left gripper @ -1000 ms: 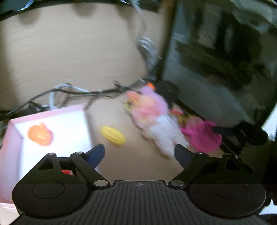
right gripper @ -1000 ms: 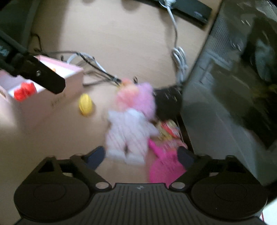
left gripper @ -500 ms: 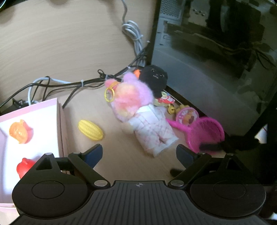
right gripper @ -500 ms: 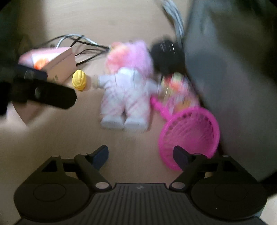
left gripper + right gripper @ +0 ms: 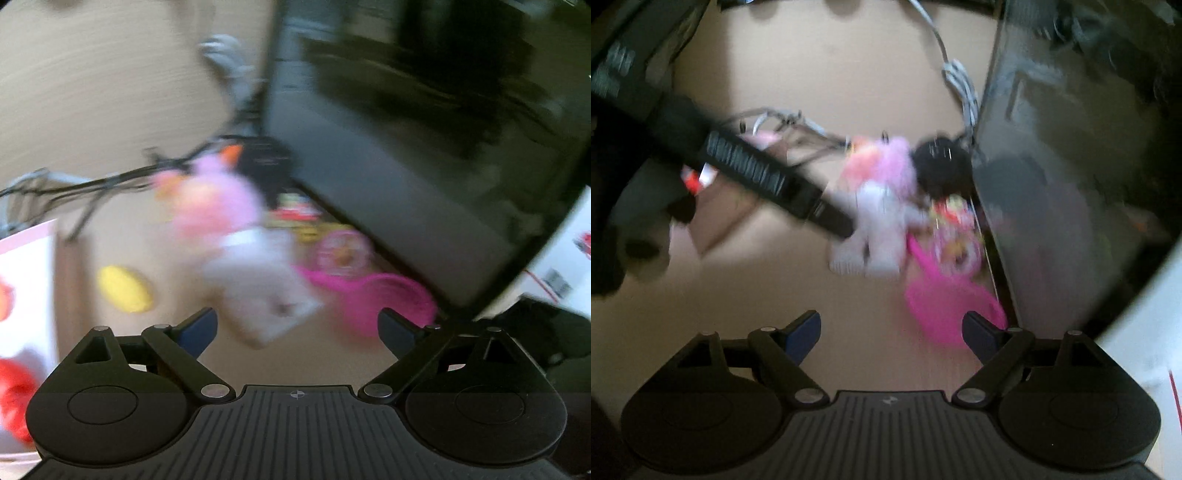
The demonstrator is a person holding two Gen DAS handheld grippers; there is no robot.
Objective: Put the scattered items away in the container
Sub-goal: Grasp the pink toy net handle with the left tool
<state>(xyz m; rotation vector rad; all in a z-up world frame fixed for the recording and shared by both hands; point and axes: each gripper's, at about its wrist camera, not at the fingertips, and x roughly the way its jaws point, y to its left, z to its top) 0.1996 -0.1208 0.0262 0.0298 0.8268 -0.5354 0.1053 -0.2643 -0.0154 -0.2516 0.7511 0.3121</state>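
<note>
A pink-haired plush doll [image 5: 236, 251] in a pale outfit lies on the wooden desk, blurred. A yellow toy corn [image 5: 123, 290] lies to its left and a pink net scoop [image 5: 384, 299] to its right. My left gripper [image 5: 295, 326] hovers open just short of the doll's feet, holding nothing. At the left edge stands the pink box [image 5: 26, 251] with a red toy [image 5: 14, 398] inside. In the right wrist view my right gripper [image 5: 890, 328] is open and empty, back from the doll [image 5: 882, 206] and the scoop [image 5: 949, 306]. The left gripper's dark body [image 5: 757, 173] crosses in front of the box.
A dark computer case [image 5: 424, 147] walls off the right side, close to the toys. A black plush [image 5: 942, 166] and small colourful toys [image 5: 953, 229] sit against it. Cables [image 5: 110, 181] trail behind the box and the doll.
The left gripper has slid right towards the doll, pushing the box to the left edge of its view. The right gripper has drawn back from the toys. The left gripper now crosses its view.
</note>
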